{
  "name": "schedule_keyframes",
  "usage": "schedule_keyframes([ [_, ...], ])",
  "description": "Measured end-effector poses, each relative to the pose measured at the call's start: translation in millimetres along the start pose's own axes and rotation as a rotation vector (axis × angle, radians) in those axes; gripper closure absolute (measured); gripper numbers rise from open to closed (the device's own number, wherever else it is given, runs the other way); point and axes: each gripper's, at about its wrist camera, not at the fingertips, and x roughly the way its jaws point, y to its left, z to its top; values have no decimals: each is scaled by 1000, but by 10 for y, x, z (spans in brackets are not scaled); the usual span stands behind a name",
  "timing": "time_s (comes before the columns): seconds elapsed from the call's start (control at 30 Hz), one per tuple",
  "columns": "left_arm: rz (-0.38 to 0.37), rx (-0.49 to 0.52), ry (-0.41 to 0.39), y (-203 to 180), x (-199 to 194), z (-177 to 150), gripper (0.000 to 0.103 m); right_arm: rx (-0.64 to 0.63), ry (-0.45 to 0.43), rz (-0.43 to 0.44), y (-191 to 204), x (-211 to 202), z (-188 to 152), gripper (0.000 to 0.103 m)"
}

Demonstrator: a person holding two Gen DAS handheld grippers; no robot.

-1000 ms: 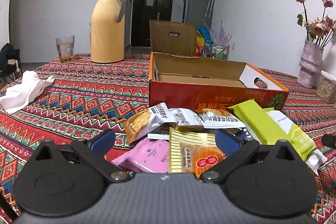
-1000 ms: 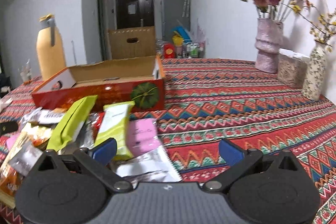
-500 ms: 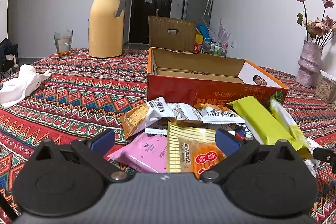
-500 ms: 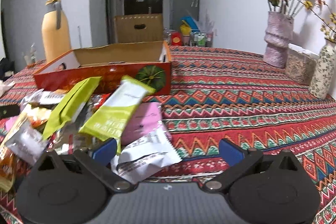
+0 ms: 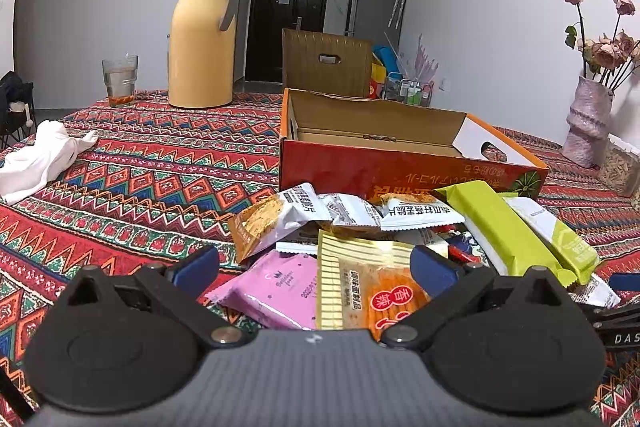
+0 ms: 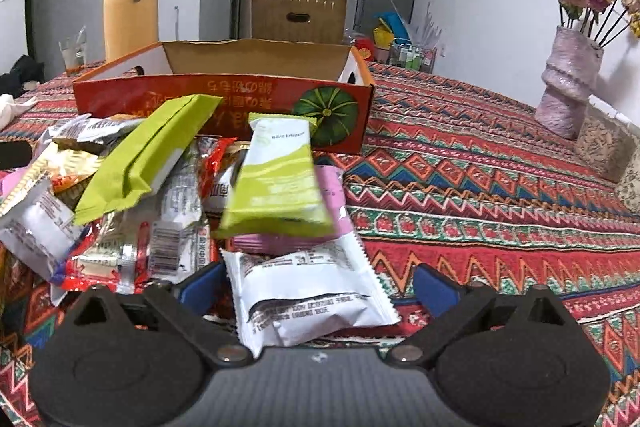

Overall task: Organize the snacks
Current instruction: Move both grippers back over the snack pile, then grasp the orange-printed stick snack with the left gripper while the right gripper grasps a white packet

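White packet (image 6: 308, 297) between right fingers (image 6: 200, 285)

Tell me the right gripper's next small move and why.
Probably keep closing. The right gripper has just been narrowing its fingers, and the white snack packet already lies between them, though the pads don't yet press on it. The cardboard box behind the pile stands open, ready to receive it once gripped and lifted.

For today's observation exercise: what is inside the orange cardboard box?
The orange cardboard box shows only bare brown inner walls and flaps; no snacks visible. Its front wall hides the floor.
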Motion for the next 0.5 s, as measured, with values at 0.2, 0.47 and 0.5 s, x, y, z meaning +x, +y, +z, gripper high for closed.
schedule_keyframes([
  [0.2, 2, 0, 3, -7, -6, -9, 0, 26, -10, 36, -45, -29, -22, 38],
  [0.47, 3, 1, 34, 12, -28, 22, 0, 62, -75, 10, -78, -249, -119, 49],
  [0.5, 4, 1, 41, 15, -36, 26, 0, 70, -88, 6, -86, -291, -137, 49],
])
